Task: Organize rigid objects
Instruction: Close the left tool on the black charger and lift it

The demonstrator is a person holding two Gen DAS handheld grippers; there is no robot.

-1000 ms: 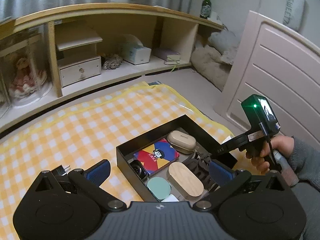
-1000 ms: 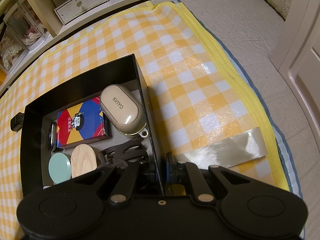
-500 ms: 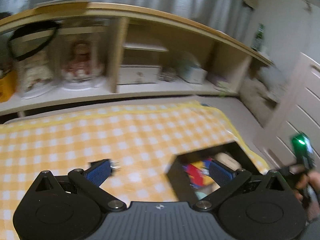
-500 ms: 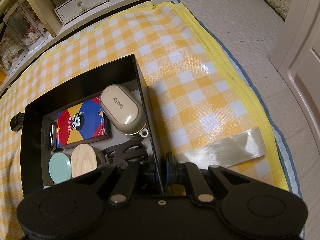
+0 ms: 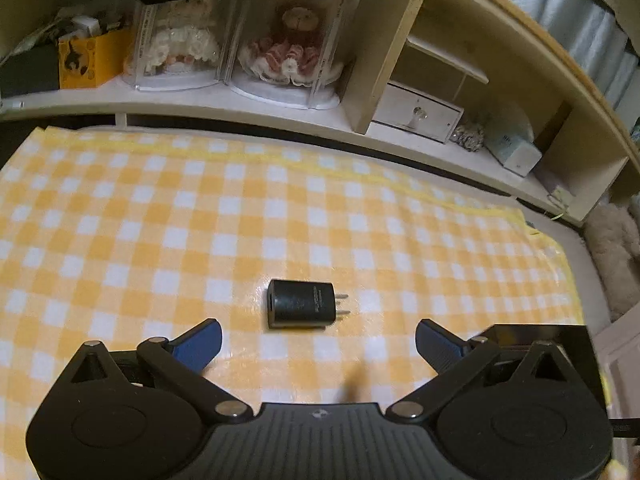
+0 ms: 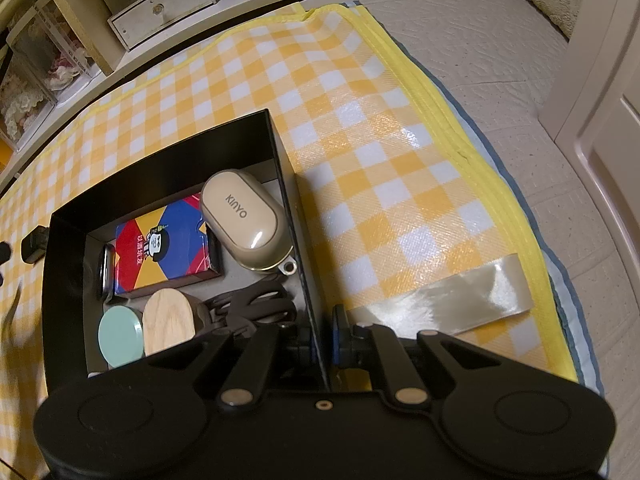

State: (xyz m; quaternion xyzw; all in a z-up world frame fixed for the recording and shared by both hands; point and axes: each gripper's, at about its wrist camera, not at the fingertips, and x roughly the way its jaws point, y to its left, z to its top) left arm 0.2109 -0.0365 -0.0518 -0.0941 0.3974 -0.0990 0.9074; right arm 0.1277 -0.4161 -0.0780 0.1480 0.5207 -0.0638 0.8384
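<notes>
A black plug adapter [image 5: 301, 303] lies on the yellow checked mat [image 5: 200, 220], prongs to the right. My left gripper [image 5: 318, 342] hovers just short of it, jaws wide and starting to close, nothing between the pads. The adapter also peeks in at the left edge of the right wrist view [image 6: 34, 244]. My right gripper [image 6: 320, 330] is shut on the right wall of the black box [image 6: 160, 148]. Inside the box lie a beige case [image 6: 244, 220], a colourful card box [image 6: 160, 246], a wooden oval [image 6: 168, 320], a mint disc [image 6: 120, 336] and a dark strap [image 6: 256, 304].
A low wooden shelf [image 5: 400, 40] runs along the far side of the mat with doll cases [image 5: 288, 36], a white drawer [image 5: 416, 114] and a yellow box [image 5: 82, 58]. A strip of tape [image 6: 448, 300] holds the mat's right edge. A white door [image 6: 600, 120] stands at right.
My left gripper has swung left away from the box and dropped toward the mat, bringing the plug adapter in front of its jaws. The right gripper and box have not moved.
</notes>
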